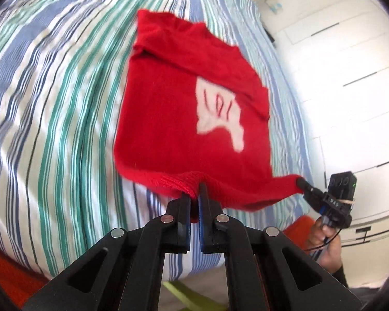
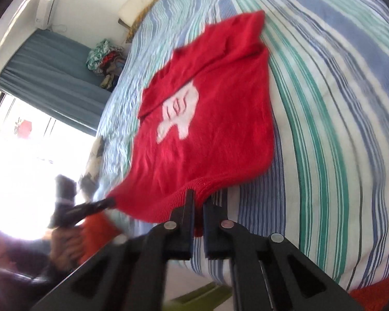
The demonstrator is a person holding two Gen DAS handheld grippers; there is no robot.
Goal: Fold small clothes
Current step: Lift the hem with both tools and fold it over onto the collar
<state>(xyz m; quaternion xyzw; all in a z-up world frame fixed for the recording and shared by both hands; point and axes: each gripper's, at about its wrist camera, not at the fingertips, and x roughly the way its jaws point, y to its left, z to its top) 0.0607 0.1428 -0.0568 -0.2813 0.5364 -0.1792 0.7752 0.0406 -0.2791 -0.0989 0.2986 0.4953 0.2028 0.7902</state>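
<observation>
A small red knit sweater [image 1: 168,119] with a white motif [image 1: 220,114] lies on the striped bedspread [image 1: 51,103], its ribbed hem lifted toward me. My left gripper [image 1: 194,191] is shut on the hem near its middle. At the hem's right corner my right gripper [image 1: 301,182] pinches the fabric and pulls it taut. In the right wrist view the same sweater [image 2: 215,134] spreads away from my right gripper [image 2: 198,197], which is shut on the ribbed edge. My left gripper [image 2: 109,202] grips the far hem corner there. The sleeves are folded in at the top.
White wardrobe doors [image 1: 350,77] stand to the right of the bed. A heap of clothes [image 2: 103,57] sits beyond the bed's far corner by a blue curtain [image 2: 51,72] and a bright window. A hand [image 1: 324,238] holds the right gripper. An orange cloth [image 2: 98,230] lies below.
</observation>
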